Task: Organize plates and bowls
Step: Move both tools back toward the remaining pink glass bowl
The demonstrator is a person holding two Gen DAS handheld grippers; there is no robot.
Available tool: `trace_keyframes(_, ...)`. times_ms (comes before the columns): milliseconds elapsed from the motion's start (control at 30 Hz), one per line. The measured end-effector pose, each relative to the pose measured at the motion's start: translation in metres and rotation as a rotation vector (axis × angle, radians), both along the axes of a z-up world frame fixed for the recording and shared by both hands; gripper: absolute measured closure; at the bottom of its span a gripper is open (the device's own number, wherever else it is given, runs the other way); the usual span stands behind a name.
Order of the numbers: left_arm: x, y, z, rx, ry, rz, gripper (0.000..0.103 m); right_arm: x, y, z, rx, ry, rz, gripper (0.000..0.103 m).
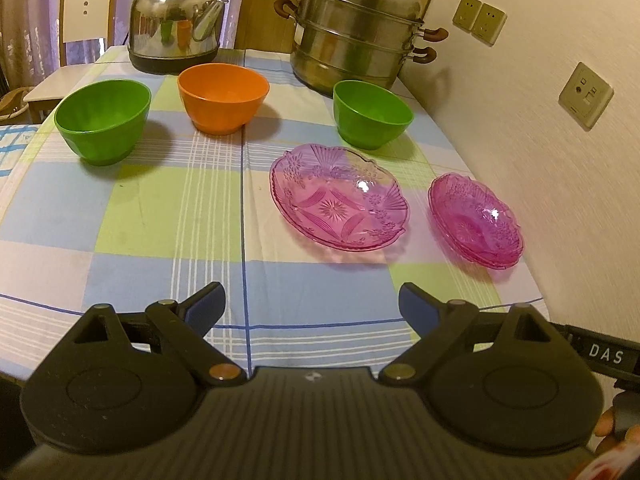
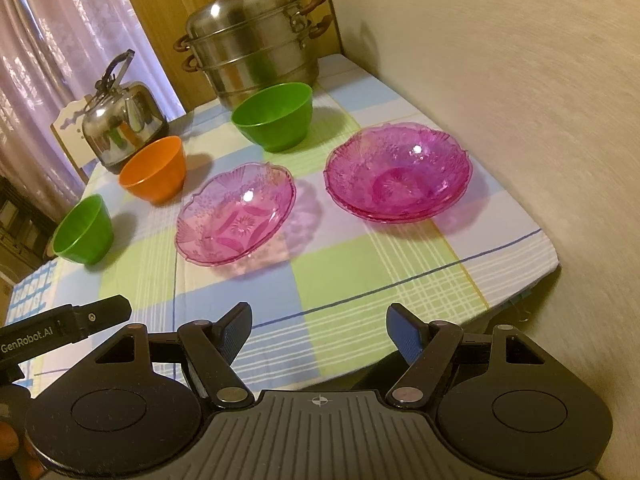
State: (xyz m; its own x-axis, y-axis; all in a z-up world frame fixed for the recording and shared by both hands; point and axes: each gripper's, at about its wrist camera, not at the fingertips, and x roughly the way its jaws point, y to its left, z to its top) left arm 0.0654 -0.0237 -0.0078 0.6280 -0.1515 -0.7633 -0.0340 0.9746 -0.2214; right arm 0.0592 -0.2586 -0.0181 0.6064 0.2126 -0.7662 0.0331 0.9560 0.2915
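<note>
Standing in a loose row on the table are a green bowl (image 1: pixel 102 120), an orange bowl (image 1: pixel 223 96) and a second green bowl (image 1: pixel 372 114). In front of them lie a wide pink glass plate (image 1: pixel 340 196) and, just beside it near the wall, a smaller pink stack (image 1: pixel 476 220); in the right wrist view it looks like two dishes nested together. A checked cloth (image 1: pixel 160 216) in blue, green and white covers the table. Behind the bowls are a steel kettle (image 1: pixel 176 20) and a tiered steel steamer pot (image 1: pixel 356 28). A beige wall with sockets (image 1: pixel 586 96) runs along the right side, and a white chair (image 1: pixel 86 8) stands before a curtain. The left gripper (image 1: pixel 312 304) and the right gripper (image 2: pixel 320 326) both hover over the near edge with fingers spread, holding nothing
</note>
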Motion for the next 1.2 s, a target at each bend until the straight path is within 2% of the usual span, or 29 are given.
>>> trace_keyframes(700, 0.022, 0.01, -0.009, -0.003, 0.011, -0.004, 0.011, 0.021, 0.007, -0.011, 0.008, 0.024, 0.012, 0.029)
trace_keyframes(1200, 0.087, 0.032, -0.033, -0.017, 0.025, 0.019, 0.011, 0.065, 0.009, -0.027, 0.013, -0.002, -0.012, 0.029)
